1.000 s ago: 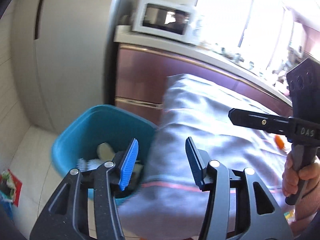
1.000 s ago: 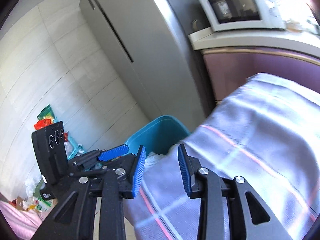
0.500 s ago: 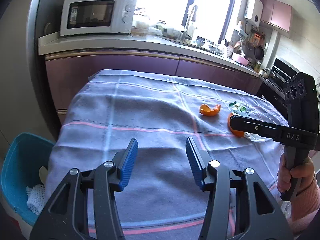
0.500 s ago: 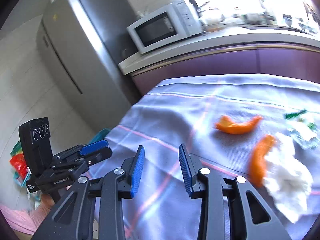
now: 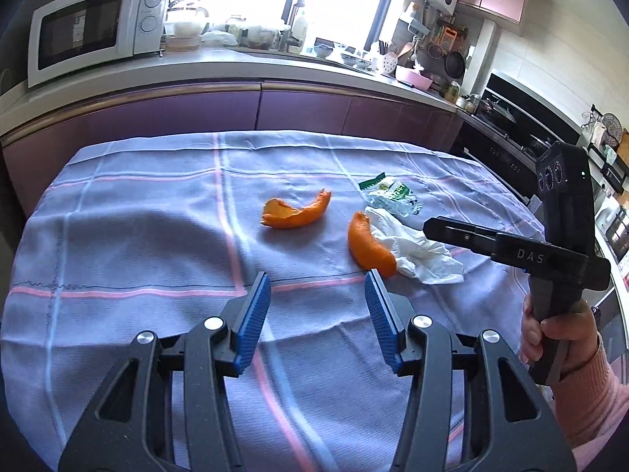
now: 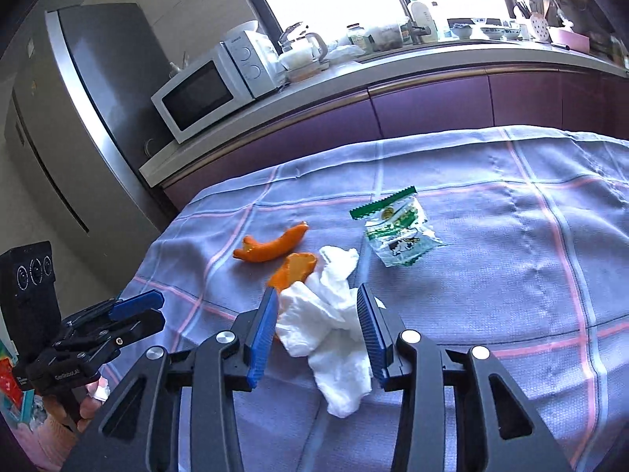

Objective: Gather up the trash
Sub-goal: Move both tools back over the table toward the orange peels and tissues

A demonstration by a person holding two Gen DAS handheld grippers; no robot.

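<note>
Trash lies on the purple checked tablecloth (image 5: 137,236): a curved orange peel (image 5: 295,212), a second orange peel (image 5: 369,247), a crumpled white tissue (image 5: 416,251) and a clear green-printed wrapper (image 5: 393,196). My left gripper (image 5: 316,306) is open and empty, above the cloth just short of the second peel. My right gripper (image 6: 316,326) is open, its jaws on either side of the tissue (image 6: 326,314), above the cloth. The peels (image 6: 271,247) (image 6: 295,269) and wrapper (image 6: 397,232) lie beyond it.
A purple kitchen counter (image 5: 236,78) with a white microwave (image 5: 94,27) runs behind the table. A grey fridge (image 6: 78,126) stands at the left. A stove (image 5: 503,126) is at the far right. The right gripper's body (image 5: 550,244) hangs over the table's right side.
Both grippers have swung from the blue bin beside the table to over the tabletop. The bin has left view. The right gripper now straddles the tissue.
</note>
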